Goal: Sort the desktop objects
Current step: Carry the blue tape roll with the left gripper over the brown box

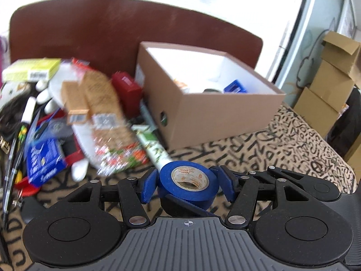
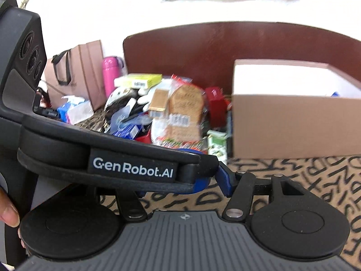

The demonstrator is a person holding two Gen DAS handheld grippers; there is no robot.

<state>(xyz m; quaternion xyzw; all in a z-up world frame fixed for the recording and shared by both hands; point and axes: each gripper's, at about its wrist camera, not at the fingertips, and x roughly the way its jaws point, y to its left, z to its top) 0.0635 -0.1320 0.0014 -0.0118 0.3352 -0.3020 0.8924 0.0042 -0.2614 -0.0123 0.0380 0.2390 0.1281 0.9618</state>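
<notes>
My left gripper (image 1: 188, 184) is shut on a blue tape roll (image 1: 188, 184), held tilted above the patterned cloth (image 1: 282, 144). The brown cardboard box (image 1: 216, 115) stands ahead and to the right, open, with a blue item (image 1: 235, 86) inside. In the right wrist view the left gripper's black body (image 2: 133, 169) crosses in front and hides most of my right gripper (image 2: 180, 180); only its right blue finger (image 2: 224, 180) shows. The box (image 2: 291, 124) stands at the right there.
A heap of packets, a bread bag (image 1: 106, 113), a red box (image 1: 126, 90), a yellow-green box (image 1: 31, 68) and pens lies left of the box. A dark red headboard (image 1: 101, 29) is behind. A pink bottle (image 2: 109, 76) and paper bag (image 2: 79, 72) stand far left.
</notes>
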